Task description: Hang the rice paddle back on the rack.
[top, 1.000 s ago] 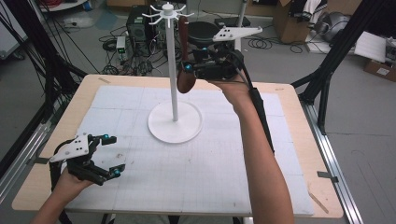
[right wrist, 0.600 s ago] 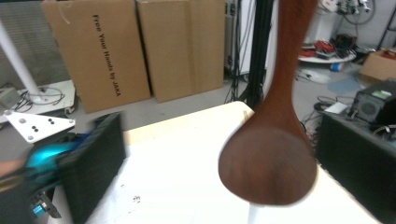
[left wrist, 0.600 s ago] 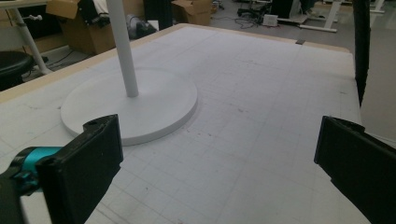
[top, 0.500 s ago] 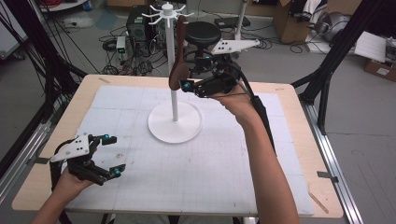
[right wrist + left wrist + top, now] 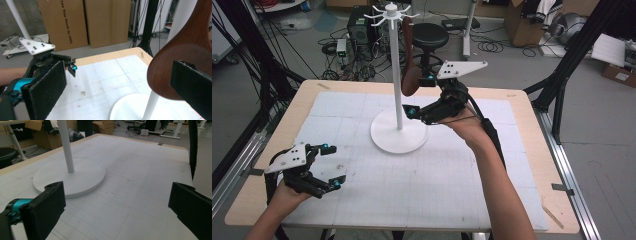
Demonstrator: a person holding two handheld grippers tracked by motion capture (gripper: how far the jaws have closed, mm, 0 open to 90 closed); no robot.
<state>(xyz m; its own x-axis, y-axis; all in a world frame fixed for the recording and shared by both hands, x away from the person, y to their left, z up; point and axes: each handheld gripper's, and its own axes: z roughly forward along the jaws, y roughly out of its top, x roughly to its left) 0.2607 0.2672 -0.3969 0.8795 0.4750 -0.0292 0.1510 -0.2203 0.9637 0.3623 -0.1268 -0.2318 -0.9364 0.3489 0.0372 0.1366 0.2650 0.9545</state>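
The white-matted table (image 5: 362,210) carries a tall white hanging stand (image 5: 398,90), and a dark wooden spoon (image 5: 410,75) hangs from a hook at its top, its bowl low beside the pole. The right gripper (image 5: 419,97) sits just by that bowl, its jaws having just been opening, nothing pinched between them. The left gripper (image 5: 332,165) rests at the table's near left corner, jaws spread wide and empty.

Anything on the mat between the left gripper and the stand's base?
Nothing: bare white mat between left gripper and stand base, clear in the high view.
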